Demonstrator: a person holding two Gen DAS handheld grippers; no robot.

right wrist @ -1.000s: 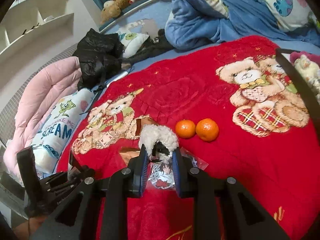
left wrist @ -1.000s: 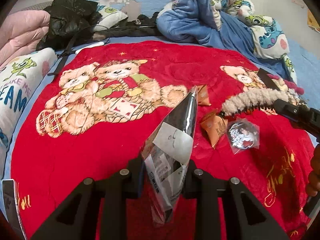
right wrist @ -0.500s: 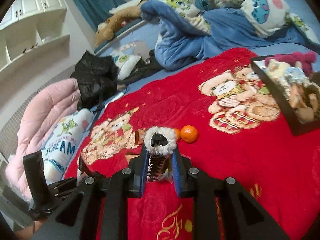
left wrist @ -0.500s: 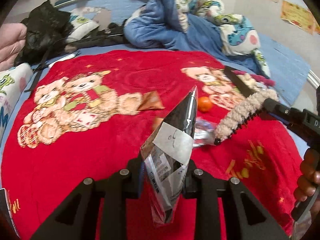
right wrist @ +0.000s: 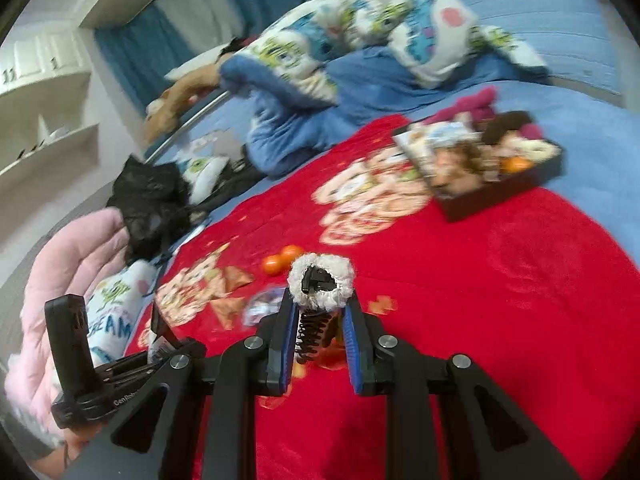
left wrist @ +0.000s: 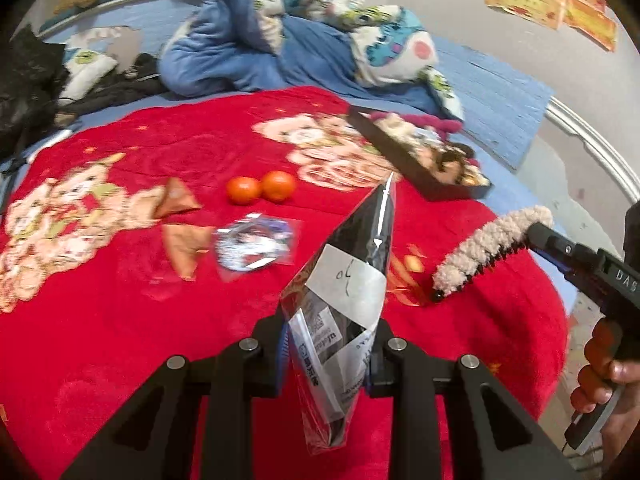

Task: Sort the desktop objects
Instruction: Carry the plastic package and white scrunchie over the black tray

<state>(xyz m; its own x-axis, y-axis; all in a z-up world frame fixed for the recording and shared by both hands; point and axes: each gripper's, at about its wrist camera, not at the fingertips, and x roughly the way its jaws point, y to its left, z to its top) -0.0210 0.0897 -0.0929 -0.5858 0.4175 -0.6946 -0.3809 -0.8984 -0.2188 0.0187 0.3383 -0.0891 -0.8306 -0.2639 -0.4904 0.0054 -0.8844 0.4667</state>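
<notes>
My left gripper [left wrist: 328, 340] is shut on a clear-and-black plastic packet [left wrist: 348, 280] with a white label, held upright above the red bear blanket [left wrist: 120, 320]. My right gripper [right wrist: 320, 320] is shut on a fluffy cream hair clip [right wrist: 320, 280], whose black spring shows between the fingers. The clip [left wrist: 492, 248] also appears at the right of the left wrist view, off the blanket. A black tray [left wrist: 394, 152] filled with assorted items sits at the far right of the blanket. On the blanket lie two oranges [left wrist: 260, 188], two brown triangular snack packs [left wrist: 176, 200] and a bagged badge [left wrist: 252, 240].
A heap of blue and cartoon-print bedding [left wrist: 280, 40] lies behind the blanket. A black jacket [right wrist: 152, 200] and pink duvet [right wrist: 72, 248] lie to the left. The bed's rail [left wrist: 592, 144] and edge run close on the right. A hand [left wrist: 604, 364] grips the right tool.
Both views have swung to the right, bringing the oranges and the black tray into sight. The hair clip has risen off the badge and moved right. Both grips are unchanged.
</notes>
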